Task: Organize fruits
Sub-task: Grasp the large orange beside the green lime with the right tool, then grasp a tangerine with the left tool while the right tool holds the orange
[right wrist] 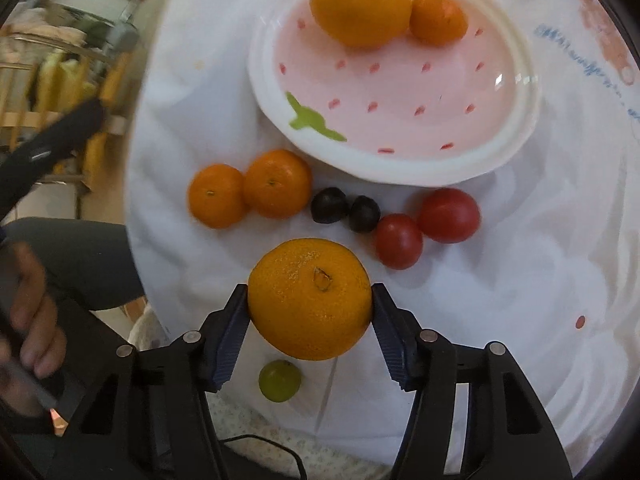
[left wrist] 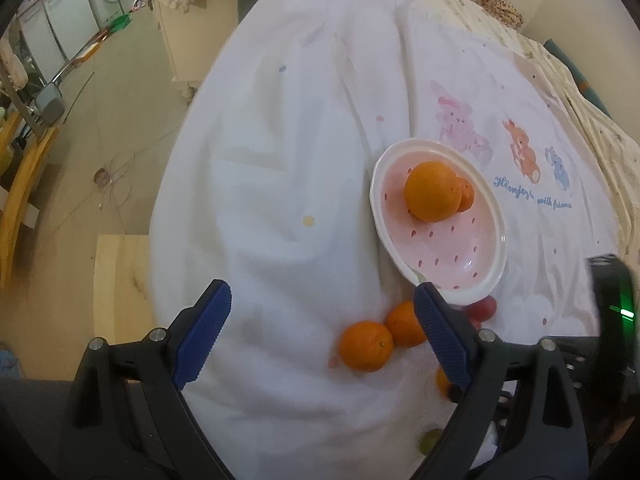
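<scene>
Two orange fruits already sit in the pink strawberry-print plate (right wrist: 516, 136) on the white cloth. The right claw (right wrist: 310, 316) is clamped on a big round orange (right wrist: 308, 300) near the plate. The left claw (left wrist: 322, 332) is wide apart and empty; two small mandarins (right wrist: 250, 194), two dark grapes (right wrist: 346, 210), two red tomatoes (right wrist: 426, 228) and a green grape (right wrist: 279, 381) still wait beside the plate.

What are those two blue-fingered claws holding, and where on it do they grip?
The right gripper clamps a large dimpled orange by its two opposite sides, stem scar facing the camera. The left gripper stands open above the white cloth, holding nothing.

Black gripper (right wrist: 308, 320) frames, ribbed blue jaws (silver pivot screws).
</scene>
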Available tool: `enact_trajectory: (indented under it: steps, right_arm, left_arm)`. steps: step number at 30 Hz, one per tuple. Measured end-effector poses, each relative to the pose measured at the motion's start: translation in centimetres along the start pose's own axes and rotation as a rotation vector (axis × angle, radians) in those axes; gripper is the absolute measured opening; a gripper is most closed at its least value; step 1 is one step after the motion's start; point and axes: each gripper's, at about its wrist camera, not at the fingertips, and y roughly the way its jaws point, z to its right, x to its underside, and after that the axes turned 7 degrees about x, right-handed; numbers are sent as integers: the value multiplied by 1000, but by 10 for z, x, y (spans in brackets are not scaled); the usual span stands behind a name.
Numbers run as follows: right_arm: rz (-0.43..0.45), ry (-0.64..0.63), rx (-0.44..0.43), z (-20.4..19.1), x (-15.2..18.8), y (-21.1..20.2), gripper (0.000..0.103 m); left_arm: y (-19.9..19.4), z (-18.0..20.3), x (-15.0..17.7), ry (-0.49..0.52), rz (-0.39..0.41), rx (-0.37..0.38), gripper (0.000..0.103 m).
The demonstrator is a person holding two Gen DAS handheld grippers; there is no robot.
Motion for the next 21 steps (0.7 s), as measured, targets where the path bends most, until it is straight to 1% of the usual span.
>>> enact_trajectory:
  steps: [2, 4, 6, 8, 12, 15, 17, 19, 21]
  right_arm:
    - [67, -11, 9, 2, 11, -10, 62]
    - [157, -26, 32, 5, 25, -24, 62]
    - [213, 6, 29, 12, 36, -31, 62]
    - [253, 39, 19, 18, 45, -35, 61]
    - [337, 87, 54, 20, 52, -39, 61]
    - [373, 155, 62, 36, 58, -45, 61]
    - [391, 207, 52, 48, 59, -49, 61]
    - [402, 247, 55, 56, 59, -52, 61]
    - [399, 270, 46, 60, 58, -52, 61]
  left_arm:
    - [4, -1, 1, -3, -13, -3, 91]
    - [8, -1, 3, -8, -31, 0, 91]
    - [15, -1, 5, -10, -59, 13, 91]
    - [21, -1, 8, -13, -88, 21, 91]
    - [34, 1, 15, 4, -141, 7, 90]
    - [42, 4, 20, 28, -171, -1, 90]
    - [48, 9, 24, 49, -198, 5, 81]
    - [54, 14, 28, 83, -220, -2, 69]
    - [60, 22, 34, 132, -243, -10, 62]
